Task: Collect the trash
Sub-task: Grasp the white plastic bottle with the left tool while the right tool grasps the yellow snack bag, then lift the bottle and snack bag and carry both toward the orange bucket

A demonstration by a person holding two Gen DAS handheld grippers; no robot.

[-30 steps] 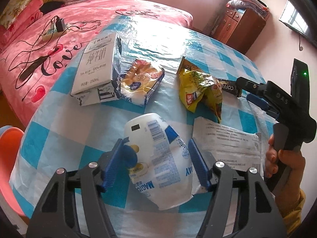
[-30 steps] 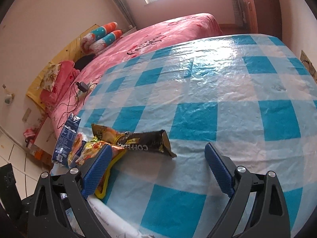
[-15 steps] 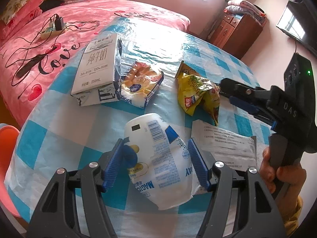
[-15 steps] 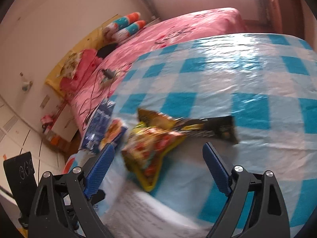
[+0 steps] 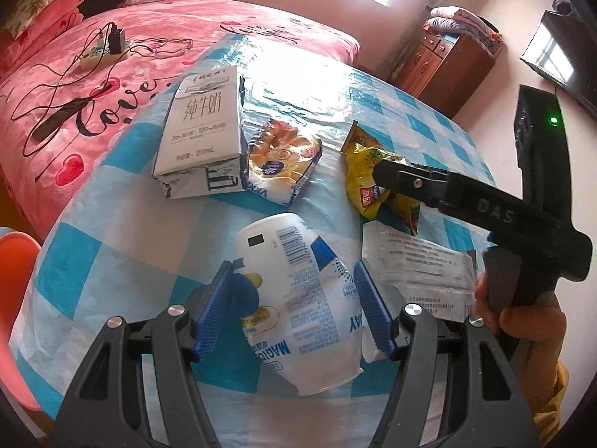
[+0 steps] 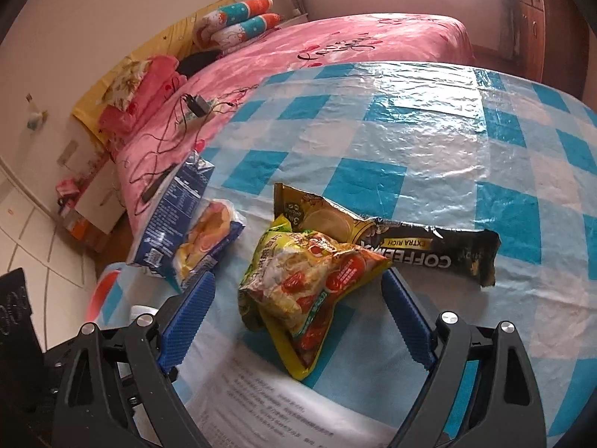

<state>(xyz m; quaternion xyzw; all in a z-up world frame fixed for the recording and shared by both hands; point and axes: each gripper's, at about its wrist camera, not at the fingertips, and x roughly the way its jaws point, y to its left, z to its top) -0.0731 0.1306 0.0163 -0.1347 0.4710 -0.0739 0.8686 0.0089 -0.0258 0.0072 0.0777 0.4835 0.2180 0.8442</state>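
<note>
Trash lies on a blue-checked tablecloth (image 6: 429,138). My left gripper (image 5: 294,298) is open with its blue pads on either side of a crushed white cup (image 5: 298,298), not pressing it. My right gripper (image 6: 294,317) is open around a yellow snack bag (image 6: 309,283); it also shows in the left wrist view (image 5: 377,190). A black coffee sachet (image 6: 421,254) lies behind the bag. A white milk carton (image 5: 203,127), a bread wrapper (image 5: 283,156) and a printed white sheet (image 5: 414,261) lie nearby.
A pink bed (image 5: 74,86) with a charger and cables (image 5: 112,43) lies left of the table. A wooden cabinet (image 5: 451,59) stands at the back right. An orange stool (image 5: 15,261) sits by the table's left edge.
My right gripper has swung left from the bare cloth and coffee sachet to straddle the yellow snack bag. My left gripper stays around the white cup.
</note>
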